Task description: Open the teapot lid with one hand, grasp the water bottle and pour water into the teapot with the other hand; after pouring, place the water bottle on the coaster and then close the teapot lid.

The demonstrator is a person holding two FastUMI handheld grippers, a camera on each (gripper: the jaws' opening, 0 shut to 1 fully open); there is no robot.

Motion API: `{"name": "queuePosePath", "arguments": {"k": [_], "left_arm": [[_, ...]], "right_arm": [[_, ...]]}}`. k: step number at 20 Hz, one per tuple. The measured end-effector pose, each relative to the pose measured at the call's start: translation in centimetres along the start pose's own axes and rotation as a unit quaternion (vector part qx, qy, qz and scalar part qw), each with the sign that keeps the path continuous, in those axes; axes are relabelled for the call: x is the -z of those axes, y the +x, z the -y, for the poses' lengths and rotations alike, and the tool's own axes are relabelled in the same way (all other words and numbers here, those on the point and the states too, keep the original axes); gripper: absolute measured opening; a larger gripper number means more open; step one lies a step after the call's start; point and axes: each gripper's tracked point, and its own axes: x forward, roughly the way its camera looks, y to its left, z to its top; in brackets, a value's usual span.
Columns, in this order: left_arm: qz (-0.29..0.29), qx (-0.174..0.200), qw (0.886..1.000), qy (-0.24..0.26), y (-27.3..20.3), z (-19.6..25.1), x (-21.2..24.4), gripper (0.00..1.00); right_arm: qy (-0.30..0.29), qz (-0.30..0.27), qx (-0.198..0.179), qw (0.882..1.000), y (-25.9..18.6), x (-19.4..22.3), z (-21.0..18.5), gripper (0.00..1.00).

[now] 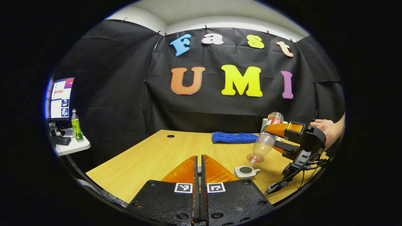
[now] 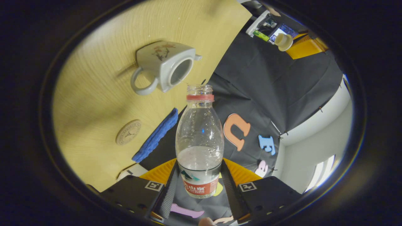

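- The water bottle (image 2: 200, 141) is clamped near its base between the right tongs (image 2: 200, 175), both fingers pressing at the label band. It is tipped mouth-down, its open neck just above the teapot (image 2: 165, 66).
- In the left gripper view the bottle (image 1: 265, 141) slants down from those tongs (image 1: 284, 138) towards the open teapot (image 1: 246, 171). A hand (image 1: 326, 130) holds them from behind.
- The bottle looks like thin clear plastic, partly filled: light, likely to dent under a hard squeeze, and smooth. The label band seems the surest place to hold.
- The teapot looks ceramic, so stiff and breakable; its handle is the natural hold.
- The left tongs (image 1: 198, 175) are together. A lid (image 2: 283, 41) seems held at them in the right gripper view, though I cannot be certain.
- Beside the teapot on the worktop (image 2: 103, 94) lie the round coaster (image 2: 128, 132) and a blue cloth (image 2: 156, 136).
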Motion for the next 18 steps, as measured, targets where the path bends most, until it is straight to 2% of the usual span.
{"name": "queuePosePath", "arguments": {"k": [11, 12, 14, 16, 18], "left_arm": [[-0.011, -0.003, 1.000, 0.002, 0.2, -0.2, 0.6, 0.03], [-0.011, -0.004, 1.000, 0.004, 0.2, -0.1, 0.5, 0.03], [-0.009, -0.001, 1.000, 0.003, 0.0, 0.0, 0.4, 0.03], [-0.004, -0.001, 1.000, 0.002, 0.0, 0.0, 0.1, 0.03], [0.000, -0.003, 1.000, -0.001, 0.0, -0.1, -0.1, 0.03]], "right_arm": [[0.013, -0.001, 0.009, 1.000, 0.1, 0.0, 0.0, 0.72], [0.030, -0.002, 0.000, 1.000, 0.1, 0.1, -0.3, 0.72], [0.100, -0.015, -0.042, 0.994, 0.1, 0.5, -1.5, 0.72], [0.168, -0.026, -0.074, 0.983, 1.1, 1.0, -2.6, 0.72], [0.221, -0.038, -0.084, 0.971, 0.9, 1.0, -2.6, 0.72]]}}
